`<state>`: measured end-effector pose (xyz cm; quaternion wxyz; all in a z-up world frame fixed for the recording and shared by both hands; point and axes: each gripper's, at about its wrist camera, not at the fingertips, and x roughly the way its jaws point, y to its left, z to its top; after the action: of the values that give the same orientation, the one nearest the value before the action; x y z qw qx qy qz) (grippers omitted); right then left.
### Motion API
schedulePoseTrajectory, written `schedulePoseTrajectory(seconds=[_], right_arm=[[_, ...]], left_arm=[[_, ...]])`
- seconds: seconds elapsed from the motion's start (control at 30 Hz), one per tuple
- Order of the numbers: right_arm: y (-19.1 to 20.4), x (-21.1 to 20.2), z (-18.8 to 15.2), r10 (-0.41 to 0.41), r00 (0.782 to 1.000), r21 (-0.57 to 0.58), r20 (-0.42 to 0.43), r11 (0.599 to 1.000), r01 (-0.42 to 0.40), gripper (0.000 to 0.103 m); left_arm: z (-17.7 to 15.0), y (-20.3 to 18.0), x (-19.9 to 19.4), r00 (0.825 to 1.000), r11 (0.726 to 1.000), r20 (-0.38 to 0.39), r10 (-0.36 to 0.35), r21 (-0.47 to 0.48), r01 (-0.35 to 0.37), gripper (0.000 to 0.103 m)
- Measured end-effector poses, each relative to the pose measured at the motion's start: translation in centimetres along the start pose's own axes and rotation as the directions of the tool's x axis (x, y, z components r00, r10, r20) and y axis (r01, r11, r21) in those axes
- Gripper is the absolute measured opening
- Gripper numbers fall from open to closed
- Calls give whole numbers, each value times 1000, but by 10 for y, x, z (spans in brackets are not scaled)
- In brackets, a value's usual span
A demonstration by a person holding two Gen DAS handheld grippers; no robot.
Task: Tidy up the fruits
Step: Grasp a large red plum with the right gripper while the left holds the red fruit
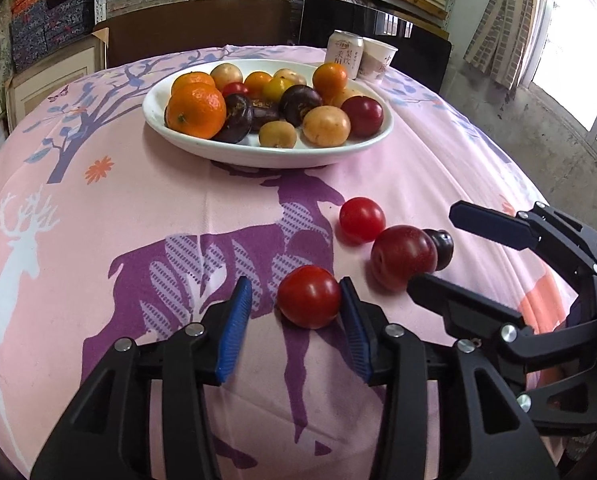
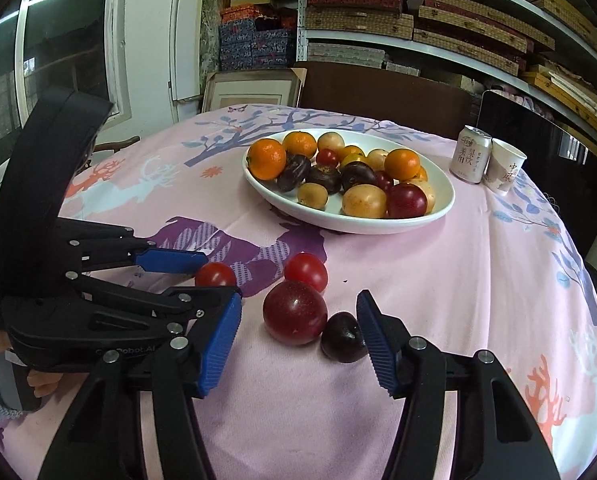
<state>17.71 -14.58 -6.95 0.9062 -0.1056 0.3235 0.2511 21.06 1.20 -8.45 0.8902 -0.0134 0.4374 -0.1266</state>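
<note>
1. White, the oval fruit bowl (image 1: pixel 226 152) sits on the pink deer-print tablecloth (image 1: pixel 98 220), piled with oranges, plums and yellow fruit.
2. Just right of the bowl stand a drink can (image 2: pixel 469 159) with Chinese characters and a paper cup (image 2: pixel 505 170), also printed in Chinese.
3. In front of the bowl, the left gripper (image 1: pixel 296 306) is wide open, its right pad touching a red tomato (image 1: pixel 309 296) without clamping it.
4. The right gripper (image 2: pixel 298 334) gapes around a red plum (image 2: pixel 294 312) and a dark plum (image 2: pixel 344 338), gripping neither.
5. A second tomato (image 2: pixel 306 271) lies nearer the bowl.
</note>
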Motion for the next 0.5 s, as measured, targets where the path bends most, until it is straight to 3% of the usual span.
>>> schedulePoseTrajectory(seconds=[0.1,0.13,0.2,0.3,0.4,0.5], right_arm=[[-4,-2,-1,2,1000,23,7,1000,-2,61],[-6,-2,-1,3,1000,30,8,1000,-3,61],[-8,-3,0,3,1000,41,12,999,-4,61],[-8,-3,0,6,1000,38,13,999,-7,61],[-7,-3,0,7,1000,31,11,999,-8,61],[-6,-1,0,9,1000,25,0,1000,-9,61]], left_arm=[[2,-2,1,1000,1000,0,-25,8,25,42],[2,-3,2,999,999,-1,-35,10,35,34],[2,-4,2,999,999,-5,-49,13,49,29],[2,-4,1,999,999,2,-43,8,43,29],[2,1,-8,1000,1000,29,-11,-13,11,29],[2,12,-23,994,997,80,71,-40,-68,29]])
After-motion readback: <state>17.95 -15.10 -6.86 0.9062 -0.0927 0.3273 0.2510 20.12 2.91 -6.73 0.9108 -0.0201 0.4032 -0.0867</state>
